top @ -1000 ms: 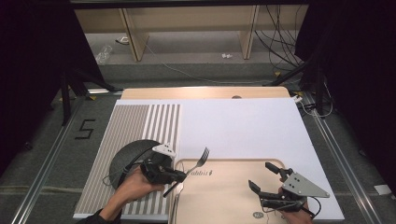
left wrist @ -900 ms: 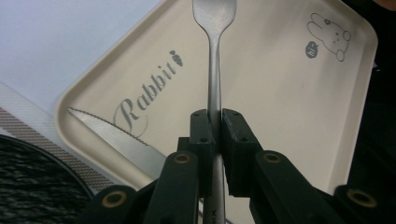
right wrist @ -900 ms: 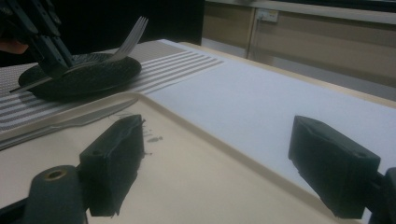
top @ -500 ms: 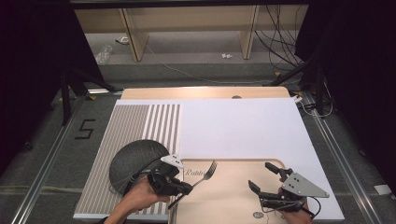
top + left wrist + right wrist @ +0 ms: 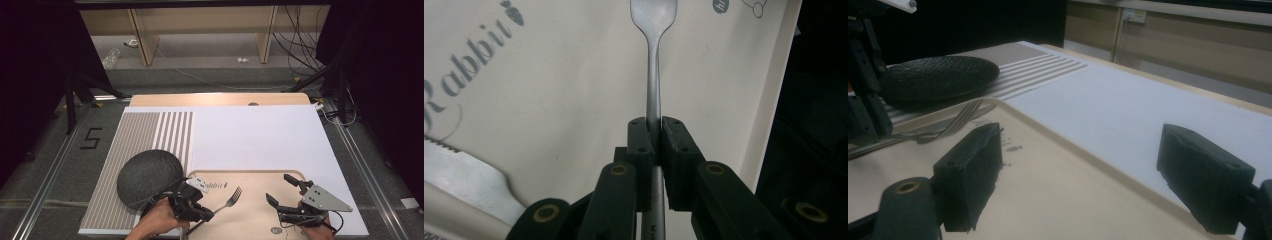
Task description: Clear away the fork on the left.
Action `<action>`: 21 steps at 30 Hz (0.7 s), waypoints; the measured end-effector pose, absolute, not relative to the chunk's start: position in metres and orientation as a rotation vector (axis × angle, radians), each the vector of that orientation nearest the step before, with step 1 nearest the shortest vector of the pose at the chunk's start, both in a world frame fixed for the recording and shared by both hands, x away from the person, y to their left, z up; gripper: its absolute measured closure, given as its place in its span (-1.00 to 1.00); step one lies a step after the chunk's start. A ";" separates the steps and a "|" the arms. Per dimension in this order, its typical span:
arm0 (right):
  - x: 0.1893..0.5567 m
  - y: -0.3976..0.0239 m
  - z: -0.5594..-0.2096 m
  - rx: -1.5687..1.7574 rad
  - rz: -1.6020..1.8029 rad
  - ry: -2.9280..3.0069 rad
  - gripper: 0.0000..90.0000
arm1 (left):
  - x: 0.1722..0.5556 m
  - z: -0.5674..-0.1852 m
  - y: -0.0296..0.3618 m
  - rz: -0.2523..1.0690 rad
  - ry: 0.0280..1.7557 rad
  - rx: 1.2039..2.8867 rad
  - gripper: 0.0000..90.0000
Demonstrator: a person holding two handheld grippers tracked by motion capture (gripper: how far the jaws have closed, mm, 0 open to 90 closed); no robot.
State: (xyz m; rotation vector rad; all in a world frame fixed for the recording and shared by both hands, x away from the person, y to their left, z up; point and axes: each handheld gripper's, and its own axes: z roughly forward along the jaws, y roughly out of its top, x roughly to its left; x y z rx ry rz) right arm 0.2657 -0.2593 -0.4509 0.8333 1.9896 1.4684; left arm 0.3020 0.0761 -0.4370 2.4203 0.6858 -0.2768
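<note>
Over the beige printed tray [image 5: 260,200], left tool [image 5: 202,214] pinching a slim silver metal fork [image 5: 229,198] by its handle, tines forward; could pivot in so narrow a grip. Left gripper view adds a serrated knife blade [image 5: 464,172]. Right tool [image 5: 282,197] spread, empty. Right gripper view adds the dark round plate [image 5: 938,75].

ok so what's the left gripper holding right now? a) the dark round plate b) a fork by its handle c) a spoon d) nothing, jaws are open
b: in the left gripper view the left gripper has its jaws pressed on the handle of the fork, whose head points away over the beige tray; the high view shows the tines of the same fork past the gripper.
</note>
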 end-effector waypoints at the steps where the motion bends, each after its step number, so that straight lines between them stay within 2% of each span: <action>1: 0.266 -0.259 -0.451 0.834 1.468 1.990 -0.58 | 0.301 -0.438 0.074 -0.286 0.689 2.423 0.85; 21: 0.266 -0.259 -0.452 0.831 1.460 1.999 -0.57 | 0.288 -0.458 0.050 -0.307 0.652 2.542 0.84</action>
